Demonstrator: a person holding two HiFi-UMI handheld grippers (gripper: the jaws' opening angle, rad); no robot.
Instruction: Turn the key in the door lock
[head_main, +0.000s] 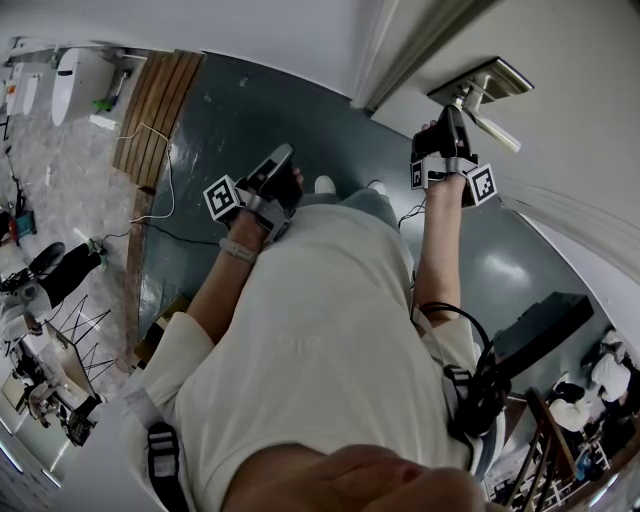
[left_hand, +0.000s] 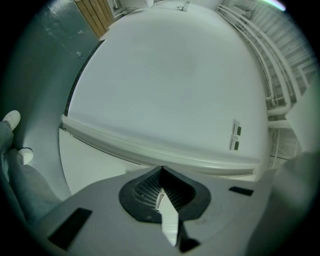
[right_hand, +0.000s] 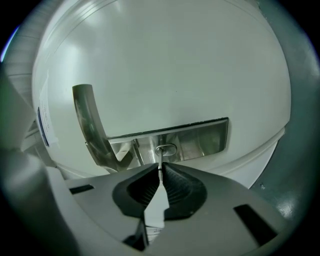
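Note:
A steel lock plate (right_hand: 200, 137) sits on the white door (right_hand: 165, 65), with a curved lever handle (right_hand: 90, 125) at its left end. A thin key (right_hand: 160, 161) sticks out of the keyhole (right_hand: 166, 149). My right gripper (right_hand: 160, 169) is shut on that key, its pads pinching the blade edge-on. In the head view the right gripper (head_main: 457, 105) reaches up to the lock plate (head_main: 500, 75), beside the handle (head_main: 493, 130). My left gripper (head_main: 283, 152) hangs apart over the floor, away from the door. Its tips (left_hand: 161, 172) meet with nothing between them.
The dark floor (head_main: 240, 110) runs along the door. A wooden panel (head_main: 160, 100) and a loose cable (head_main: 160, 190) lie at the left. A black box (head_main: 545, 325) sits at the lower right. The left gripper view faces a white wall with small switch plates (left_hand: 236, 136).

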